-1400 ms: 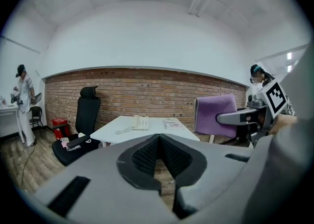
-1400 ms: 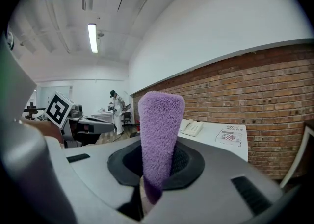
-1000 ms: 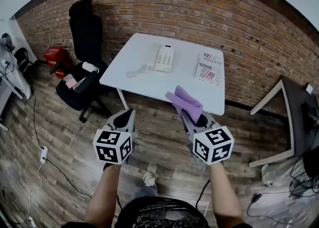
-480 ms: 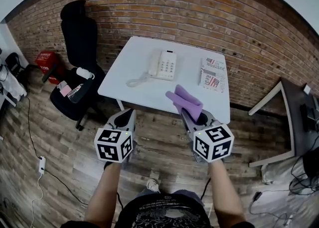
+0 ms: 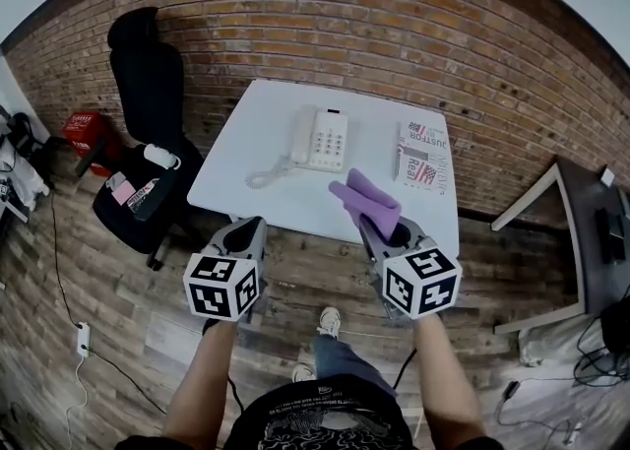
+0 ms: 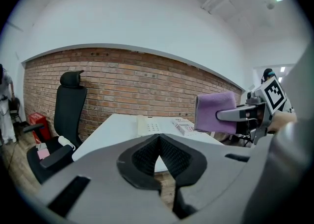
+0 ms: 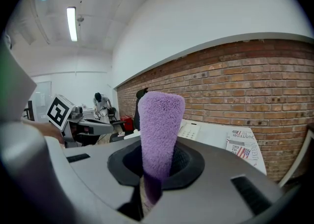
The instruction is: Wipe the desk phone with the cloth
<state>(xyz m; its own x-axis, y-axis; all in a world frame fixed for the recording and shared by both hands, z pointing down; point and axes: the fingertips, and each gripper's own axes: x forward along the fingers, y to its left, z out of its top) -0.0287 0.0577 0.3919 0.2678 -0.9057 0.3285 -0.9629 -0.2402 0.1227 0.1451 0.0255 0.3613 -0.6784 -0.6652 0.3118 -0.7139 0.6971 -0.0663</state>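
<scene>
A white desk phone (image 5: 322,138) with a curly cord lies near the middle of the white table (image 5: 256,172); it also shows as a pale slab (image 6: 149,126) in the left gripper view and beyond the cloth (image 7: 190,130) in the right gripper view. My right gripper (image 5: 379,226) is shut on a folded purple cloth (image 5: 364,202) (image 7: 158,137), held in the air short of the table's near edge. The left gripper (image 5: 246,233) hangs beside it, shut with nothing in it (image 6: 158,154). Both are well short of the phone.
A newspaper (image 5: 423,155) lies on the table's right part. A black office chair (image 5: 148,74) with items on its seat stands left of the table. A brick wall (image 5: 394,34) backs the table. Another desk's edge (image 5: 581,231) is at the right. Cables lie on the wood floor.
The table and phone have drawn nearer and lower in the head view as the person steps forward; a shoe now shows below. Both grippers keep their hold and pose.
</scene>
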